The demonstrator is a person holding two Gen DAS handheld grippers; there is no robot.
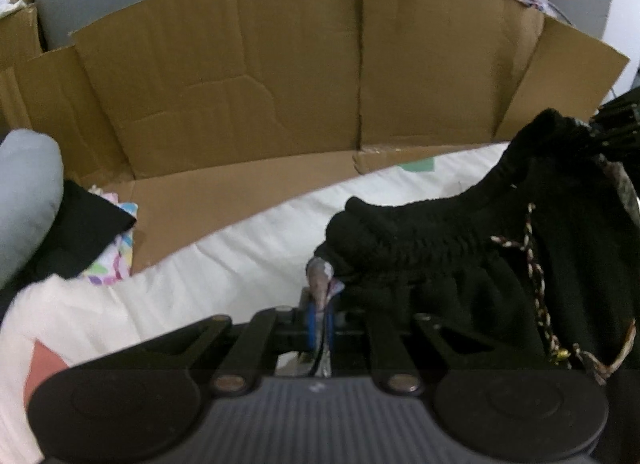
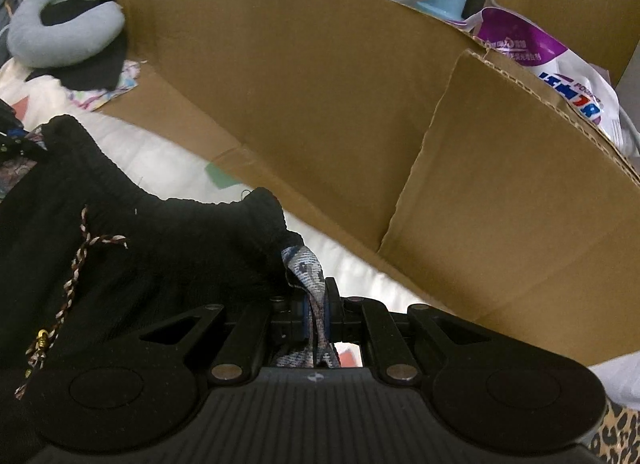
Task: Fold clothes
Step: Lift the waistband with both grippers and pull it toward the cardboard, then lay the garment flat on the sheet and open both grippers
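- We see a big brown cardboard box (image 1: 240,75) standing behind a white bed sheet (image 1: 248,248).
- Our black shorts (image 1: 460,248) hang above the sheet, stretched between both grippers.
- Our left gripper (image 1: 320,320) pinches one patterned corner tight.
- Our right gripper (image 2: 316,316) pinches the other corner tight.
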